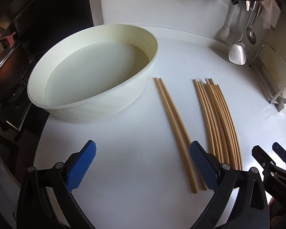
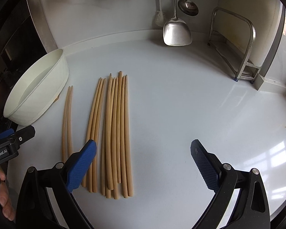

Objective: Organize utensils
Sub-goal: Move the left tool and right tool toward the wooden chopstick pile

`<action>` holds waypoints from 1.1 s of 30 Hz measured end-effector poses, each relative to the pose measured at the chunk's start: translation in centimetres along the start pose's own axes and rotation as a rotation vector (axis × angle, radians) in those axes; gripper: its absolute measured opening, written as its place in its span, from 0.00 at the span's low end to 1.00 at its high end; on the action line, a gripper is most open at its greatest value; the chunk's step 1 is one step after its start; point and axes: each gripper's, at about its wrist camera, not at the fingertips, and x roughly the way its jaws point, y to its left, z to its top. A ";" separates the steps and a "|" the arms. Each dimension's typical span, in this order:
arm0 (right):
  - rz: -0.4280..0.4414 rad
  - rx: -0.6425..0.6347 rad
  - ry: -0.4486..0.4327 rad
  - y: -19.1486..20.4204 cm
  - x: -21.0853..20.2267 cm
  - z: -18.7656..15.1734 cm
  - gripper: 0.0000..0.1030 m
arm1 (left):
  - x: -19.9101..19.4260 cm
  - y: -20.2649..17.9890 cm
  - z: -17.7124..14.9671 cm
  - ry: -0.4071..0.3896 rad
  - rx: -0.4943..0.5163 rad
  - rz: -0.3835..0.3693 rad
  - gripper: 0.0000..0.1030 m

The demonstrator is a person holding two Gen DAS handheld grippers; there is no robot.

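Observation:
A pair of wooden chopsticks (image 1: 173, 126) lies side by side on the white counter, right of an empty cream oval tub (image 1: 93, 72). A bundle of several more chopsticks (image 1: 219, 122) lies further right. My left gripper (image 1: 143, 164) is open and empty, low over the counter, its right finger beside the pair's near ends. In the right wrist view the pair (image 2: 67, 122) lies left of the bundle (image 2: 112, 133), beside the tub (image 2: 38, 93). My right gripper (image 2: 144, 164) is open and empty, its left finger over the bundle's near ends.
A steel spatula (image 2: 176, 28), a ladle (image 2: 187, 5) and a white brush (image 2: 159, 18) hang at the back wall. A metal rack (image 2: 238, 45) stands at the back right. A stove with a dark pot (image 1: 5, 70) lies left of the counter.

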 end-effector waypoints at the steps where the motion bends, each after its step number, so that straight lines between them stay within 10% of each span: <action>1: -0.004 0.010 -0.007 -0.2 0.4 0.0 0.92 | 0.4 0.0 -0.1 0.001 -0.006 -0.002 0.94; 33: -0.118 -0.124 -0.010 -0.1 4.5 -0.5 0.92 | 4.7 -0.6 -1.8 0.016 -0.091 0.023 0.94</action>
